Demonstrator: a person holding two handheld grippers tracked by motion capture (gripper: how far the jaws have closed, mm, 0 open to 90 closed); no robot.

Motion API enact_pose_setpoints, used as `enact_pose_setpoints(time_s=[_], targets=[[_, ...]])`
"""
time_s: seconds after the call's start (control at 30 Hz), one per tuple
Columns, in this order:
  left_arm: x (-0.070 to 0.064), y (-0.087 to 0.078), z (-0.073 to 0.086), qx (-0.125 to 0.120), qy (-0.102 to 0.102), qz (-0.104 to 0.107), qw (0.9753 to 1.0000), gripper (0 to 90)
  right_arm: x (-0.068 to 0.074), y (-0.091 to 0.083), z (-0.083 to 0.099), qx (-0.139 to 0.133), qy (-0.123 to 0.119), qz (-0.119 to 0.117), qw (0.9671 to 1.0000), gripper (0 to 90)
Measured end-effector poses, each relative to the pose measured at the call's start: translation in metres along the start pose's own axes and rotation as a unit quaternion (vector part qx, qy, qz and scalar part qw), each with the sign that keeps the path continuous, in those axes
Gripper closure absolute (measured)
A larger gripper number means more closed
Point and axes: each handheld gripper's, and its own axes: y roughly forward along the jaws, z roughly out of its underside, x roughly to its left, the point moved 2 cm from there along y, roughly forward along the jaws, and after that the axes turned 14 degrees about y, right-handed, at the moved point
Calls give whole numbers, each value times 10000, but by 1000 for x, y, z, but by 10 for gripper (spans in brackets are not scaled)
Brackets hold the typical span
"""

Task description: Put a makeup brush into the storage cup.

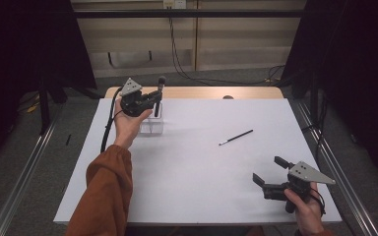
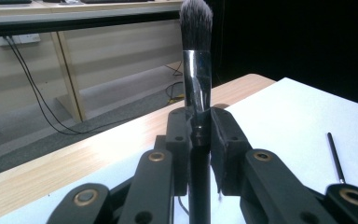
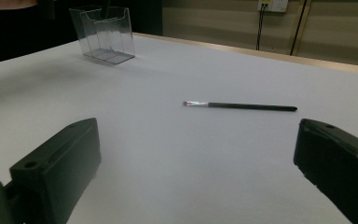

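A makeup brush (image 2: 196, 60) is held upright in the left gripper (image 1: 150, 100), its long axis vertical and its bristle head pointing straight up. The jaws are clamped on the handle just under the ferrule. In the left gripper view the head is seen as a soft, rounded tuft of dark bristles with pale tips, seated in a shiny, cylindrical metal ferrule; below the jaws a matte black, round handle runs down and out of frame. In the high view the brush is held above a clear plastic holder (image 1: 152, 125) standing near the far left of the desk (image 1: 202, 172); whether its lower end reaches into the holder cannot be told. The holder is boxy, transparent and glossy, with stepped compartments seen in the right gripper view.

A second, thin brush (image 1: 236, 137) lies flat on the desk to the right of centre, well apart from the holder. It is a slim black stick with a small silvery ferrule at its near-left end, set diagonally. The desk surface is smooth, matte white, with a light wood edge at the far side.

The right gripper (image 1: 270, 172) is held near the front right corner, its blocky black jaws spread wide apart with nothing between them.
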Motion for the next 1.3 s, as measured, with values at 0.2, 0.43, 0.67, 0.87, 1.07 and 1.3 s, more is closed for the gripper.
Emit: enact_pose_setpoints(time_s=[0.2, 0.43, 0.67, 0.87, 1.07, 1.3], targets=[[1, 0, 7, 61, -10, -21, 10000, 787, 0, 0, 0, 3, -2, -6, 10000, 1], [1, 2, 12, 94, -6, -17, 10000, 787, 0, 0, 0, 4, -8, -13, 10000, 1], [0, 4, 19, 132, -36, 12, 9999, 786, 0, 0, 0, 11, -4, -10, 10000, 1], [1, 4, 23, 177, -65, 13, 9998, 786, 0, 0, 0, 8, 4, -9, 10000, 1], [-3, 5, 28, 243, -88, 49, 9997, 785, 0, 0, 0, 9, 2, -3, 10000, 1], [-3, 7, 31, 324, -101, 39, 9994, 785, 0, 0, 0, 11, 4, -10, 10000, 1]])
